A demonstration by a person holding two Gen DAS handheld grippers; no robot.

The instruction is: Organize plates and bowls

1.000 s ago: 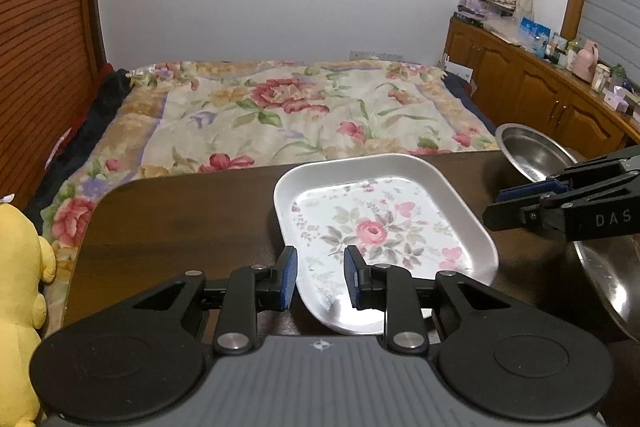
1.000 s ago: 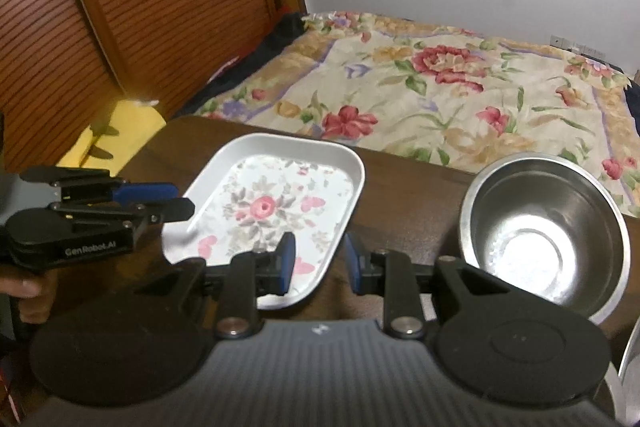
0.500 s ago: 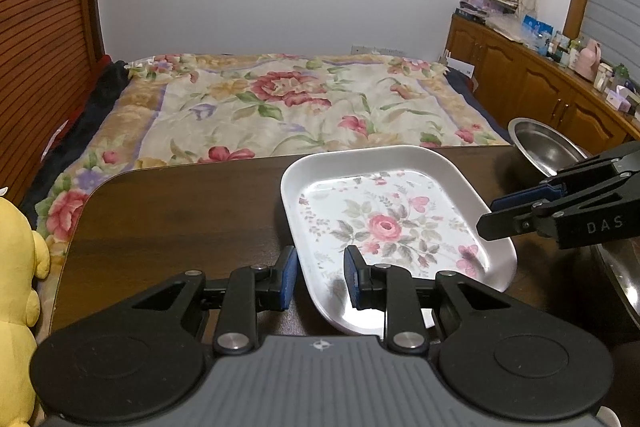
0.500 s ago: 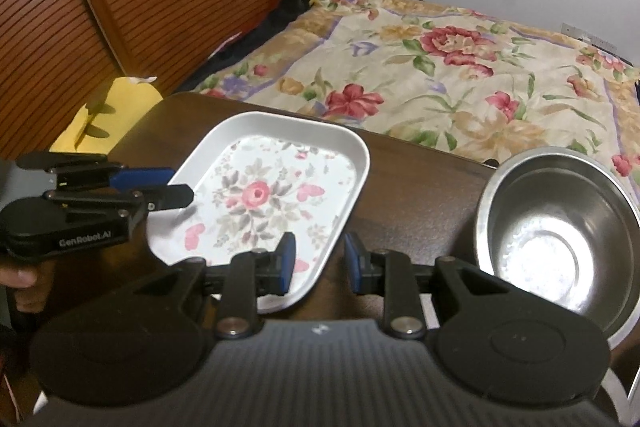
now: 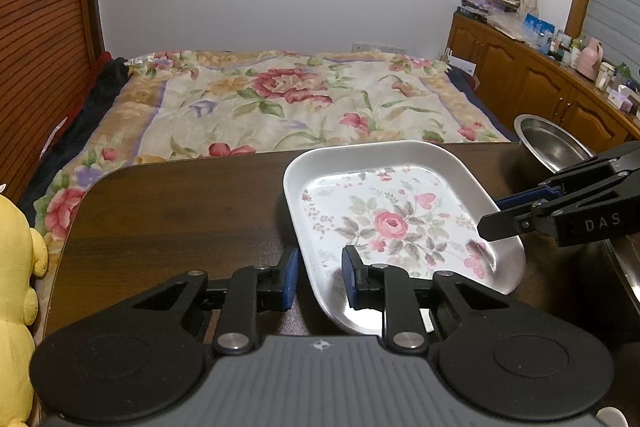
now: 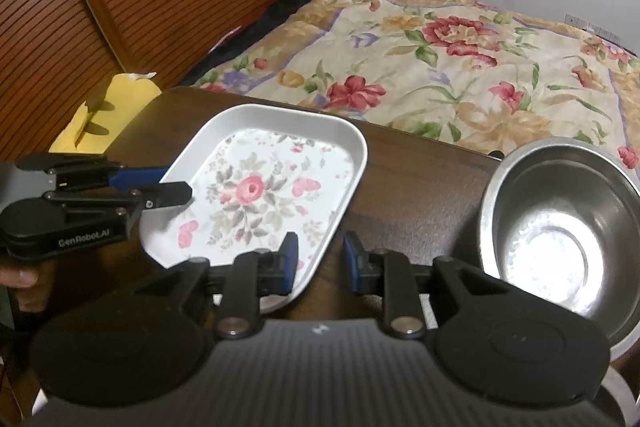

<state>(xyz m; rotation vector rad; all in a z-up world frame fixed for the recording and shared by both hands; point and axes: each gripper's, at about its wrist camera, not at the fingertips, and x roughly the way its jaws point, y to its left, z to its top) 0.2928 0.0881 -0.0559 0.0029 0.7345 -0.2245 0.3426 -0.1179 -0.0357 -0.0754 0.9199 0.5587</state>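
Floral plate (image 5: 394,223) on table (image 5: 180,211), between both open tools

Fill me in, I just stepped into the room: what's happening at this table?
A person holds two handheld grippers over a dark wooden table. The left gripper and right gripper are both open, each straddling a near edge of the floral tray without gripping it. A steel bowl sits apart on the tray's right, untouched. Nothing is stacked yet.
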